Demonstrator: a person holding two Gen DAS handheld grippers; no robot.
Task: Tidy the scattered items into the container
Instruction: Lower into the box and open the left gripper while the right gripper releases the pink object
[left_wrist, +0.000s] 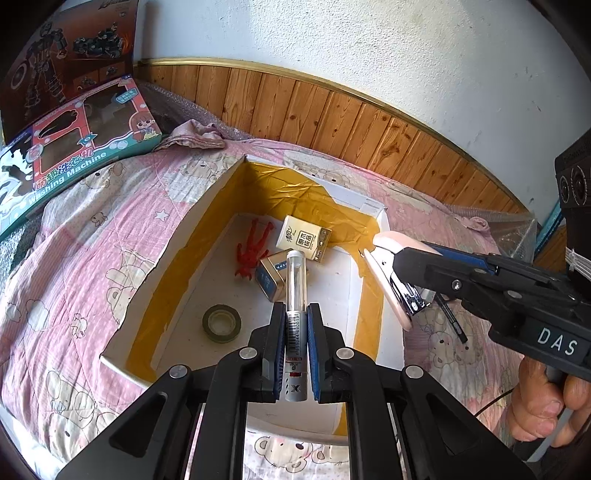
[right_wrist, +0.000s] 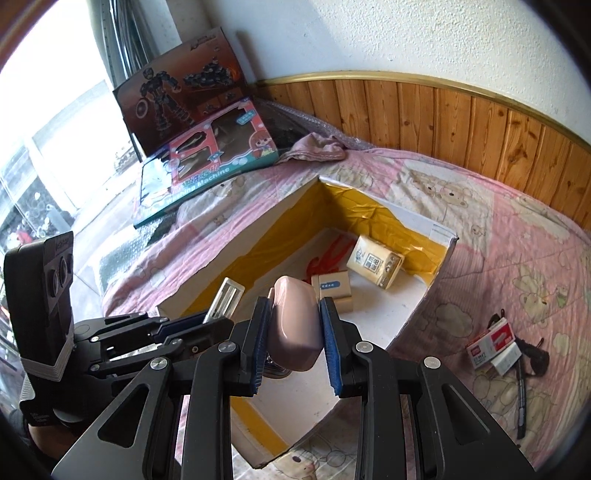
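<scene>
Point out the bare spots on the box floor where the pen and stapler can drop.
Bare white floor of the cardboard box lies right of the dark tape roll, up to the right wall. The far end is crowded: red toy figure, cream carton, gold-and-blue tin.
</scene>
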